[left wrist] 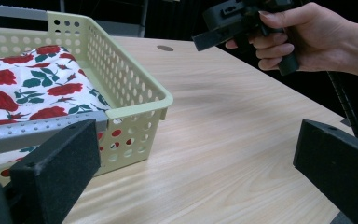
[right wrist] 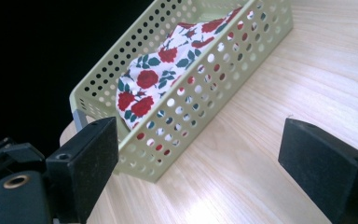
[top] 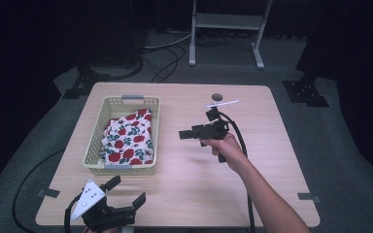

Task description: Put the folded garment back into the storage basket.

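A flowered cloth (top: 127, 138) lies in a basket (top: 93, 160) at the counter's (top: 194, 194) left; both grippers, left (top: 126, 190) and right (top: 183, 134), hold jaws released; best to reach over the rim and pinch a fold

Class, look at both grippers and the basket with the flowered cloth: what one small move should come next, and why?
Probably bring the right gripper leftward and down over the basket rim toward the flowered cloth. Its jaws stand open and empty, it hangs above bare table beside the basket, and it already points at the cloth. The left gripper, also open, sits low near the table's front edge.
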### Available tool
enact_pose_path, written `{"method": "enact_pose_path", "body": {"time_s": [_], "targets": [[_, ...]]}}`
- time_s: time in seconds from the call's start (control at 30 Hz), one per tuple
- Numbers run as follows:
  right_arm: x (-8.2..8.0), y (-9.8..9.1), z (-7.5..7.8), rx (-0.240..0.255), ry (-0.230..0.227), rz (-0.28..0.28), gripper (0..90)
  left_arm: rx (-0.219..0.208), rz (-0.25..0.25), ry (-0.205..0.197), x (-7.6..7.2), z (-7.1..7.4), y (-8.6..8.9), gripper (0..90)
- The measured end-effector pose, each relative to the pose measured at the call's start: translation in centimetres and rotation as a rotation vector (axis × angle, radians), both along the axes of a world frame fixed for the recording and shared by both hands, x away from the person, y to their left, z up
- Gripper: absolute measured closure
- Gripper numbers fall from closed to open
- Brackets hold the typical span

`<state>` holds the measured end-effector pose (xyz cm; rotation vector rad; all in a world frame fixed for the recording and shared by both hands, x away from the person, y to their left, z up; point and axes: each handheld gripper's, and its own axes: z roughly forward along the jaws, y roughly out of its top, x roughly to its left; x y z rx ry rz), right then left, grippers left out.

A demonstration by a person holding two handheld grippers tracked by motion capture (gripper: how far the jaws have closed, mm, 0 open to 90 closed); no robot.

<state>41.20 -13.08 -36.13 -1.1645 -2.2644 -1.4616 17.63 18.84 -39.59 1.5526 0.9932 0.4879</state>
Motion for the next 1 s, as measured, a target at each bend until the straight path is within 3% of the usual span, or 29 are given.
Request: {"method": "enact_pose_path", "body": {"time_s": [1.0], "targets": [[-3.1,-4.3,0.9,-0.028,-0.062,-0.053,11.2,0.006,-0.004,-0.003,0.0,0.0,-0.2,0.0]]}}
